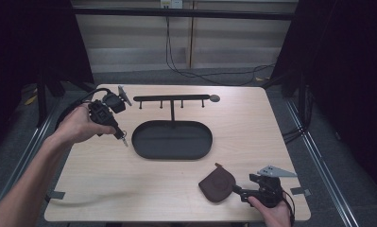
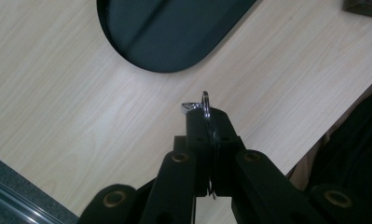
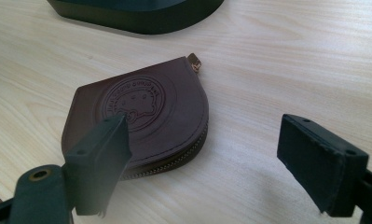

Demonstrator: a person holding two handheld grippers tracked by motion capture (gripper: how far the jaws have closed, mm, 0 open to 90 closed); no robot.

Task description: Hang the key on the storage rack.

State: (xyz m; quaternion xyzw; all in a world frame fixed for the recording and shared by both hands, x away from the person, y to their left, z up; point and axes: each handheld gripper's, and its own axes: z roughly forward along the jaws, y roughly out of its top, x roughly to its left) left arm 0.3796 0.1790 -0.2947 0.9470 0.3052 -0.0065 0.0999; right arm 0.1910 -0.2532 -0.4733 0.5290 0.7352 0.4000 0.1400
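We see the left tool (image 1: 121, 135) with its jaws pressed together on a metal key ring (image 2: 205, 108); the ring's rim and a small silver piece stick out past the jaw tips, clear of the bench (image 1: 106, 179). This tool hangs above the left part of the bench, just off the left end of the black oval tray (image 1: 143, 142). Between it and the bench's left edge we find bare wood.

Behind the tray a thin post carries a black hook rail (image 1: 172, 98), which runs parallel to the far edge and stands close to it.

Our right tool (image 1: 236, 190) sits low near the bench's near right corner with its jaws spread wide. One of its jaws lies over the edge of the brown leather pouch (image 3: 146, 112); the other stands well apart from the pouch over bare wood. The pouch lies flat with its stamped round emblem up, its zip along the curved side and its pull tab pointing towards the tray. A strip of bare wood separates the pouch from the tray's near rim. The near left part and the far right corner of the bench offer us the widest open room.
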